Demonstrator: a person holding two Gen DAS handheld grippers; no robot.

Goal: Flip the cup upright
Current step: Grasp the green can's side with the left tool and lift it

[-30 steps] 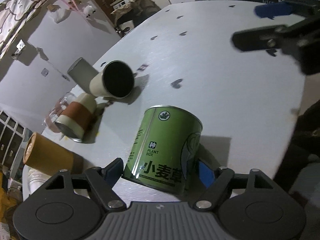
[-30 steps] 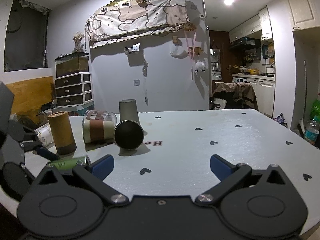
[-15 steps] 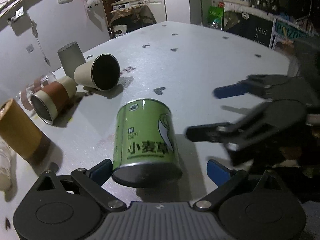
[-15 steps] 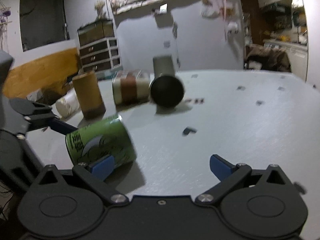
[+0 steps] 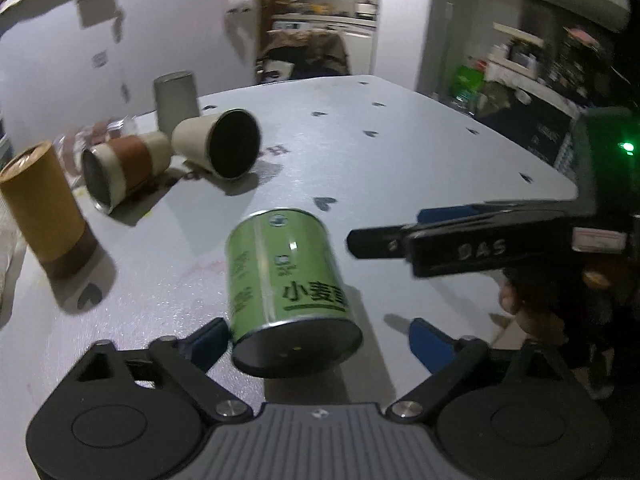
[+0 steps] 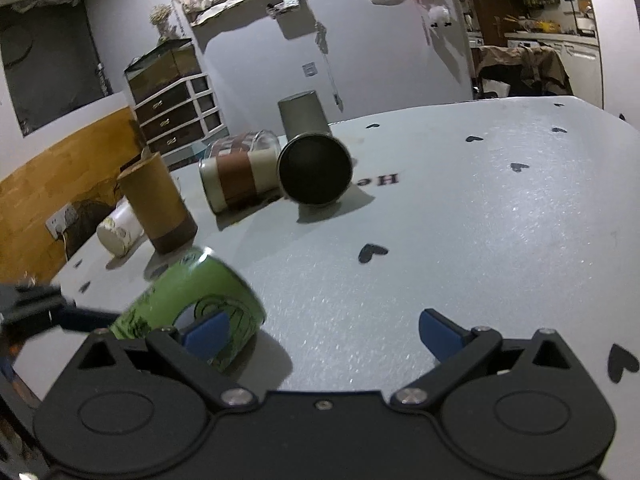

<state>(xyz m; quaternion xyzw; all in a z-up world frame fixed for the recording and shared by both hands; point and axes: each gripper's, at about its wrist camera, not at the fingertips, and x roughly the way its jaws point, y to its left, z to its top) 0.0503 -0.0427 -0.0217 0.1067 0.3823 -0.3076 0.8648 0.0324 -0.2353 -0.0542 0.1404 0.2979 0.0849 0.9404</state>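
Note:
A green can-shaped cup point(image 5: 286, 280) lies on its side on the white table point(image 5: 400, 152), its closed end toward my left gripper point(image 5: 316, 340). That gripper is open, with the cup between its fingers but not clamped. In the right wrist view the green cup point(image 6: 192, 308) lies at the left, just past the left finger of my open, empty right gripper point(image 6: 320, 330). The right gripper point(image 5: 472, 236) also shows in the left wrist view, to the right of the cup.
A cream cup point(image 5: 220, 142) and a brown-banded cup point(image 5: 124, 168) lie on their sides farther back. A grey cup point(image 5: 176, 94) stands upside down behind them. A tan cylinder point(image 5: 44, 208) stands at the left. The table edge runs at the right.
The green cup has gone from standing to lying on its side. My left gripper has swung round behind its closed end. My right gripper has moved in close on the cup's right.

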